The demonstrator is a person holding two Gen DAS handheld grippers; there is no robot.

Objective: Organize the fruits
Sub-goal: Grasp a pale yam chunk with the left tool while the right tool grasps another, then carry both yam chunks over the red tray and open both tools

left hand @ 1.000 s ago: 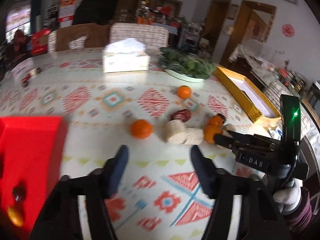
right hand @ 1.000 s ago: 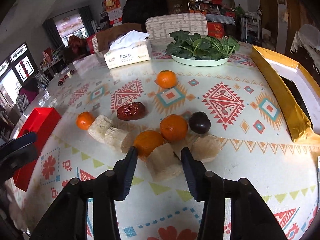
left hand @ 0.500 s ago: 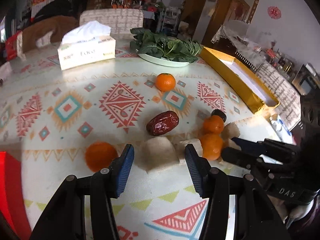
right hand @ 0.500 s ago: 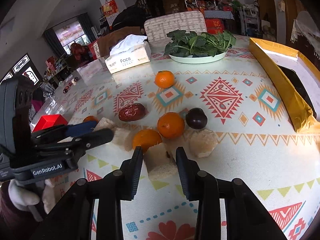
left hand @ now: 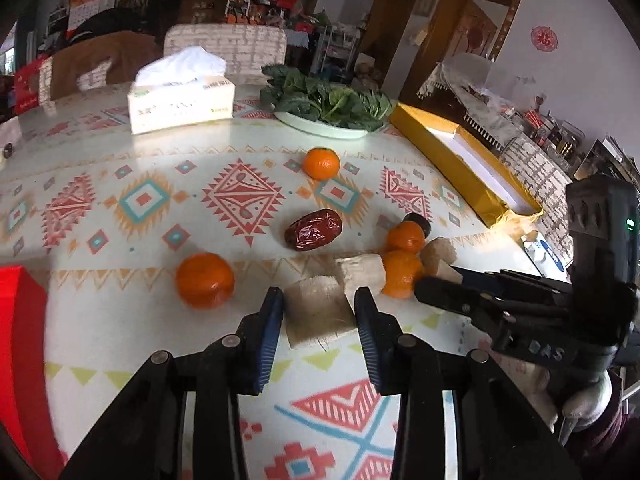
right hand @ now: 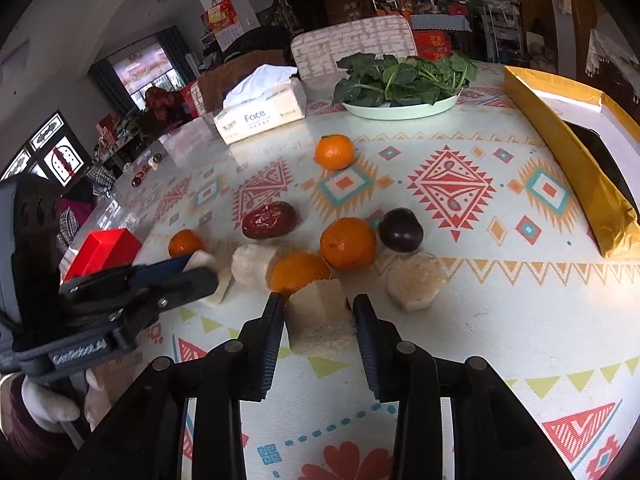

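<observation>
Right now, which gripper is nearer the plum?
Right. The right gripper holds a pale chunk just before the plum; the left gripper, closing on another chunk, is farther left, beyond the oranges.

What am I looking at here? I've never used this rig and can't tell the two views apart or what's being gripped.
There is no robot arm here. A person holds a two-finger gripper in each hand, and each has a fisheye camera looking along its fingers. The left view shows the left gripper, its jaws closing on a pale chunk between them. The right view shows the right gripper, pads against a second pale chunk. On the patterned table also lie oranges, a red date, a dark plum, a tissue box, a plate of greens, a gold box and a red box.
</observation>
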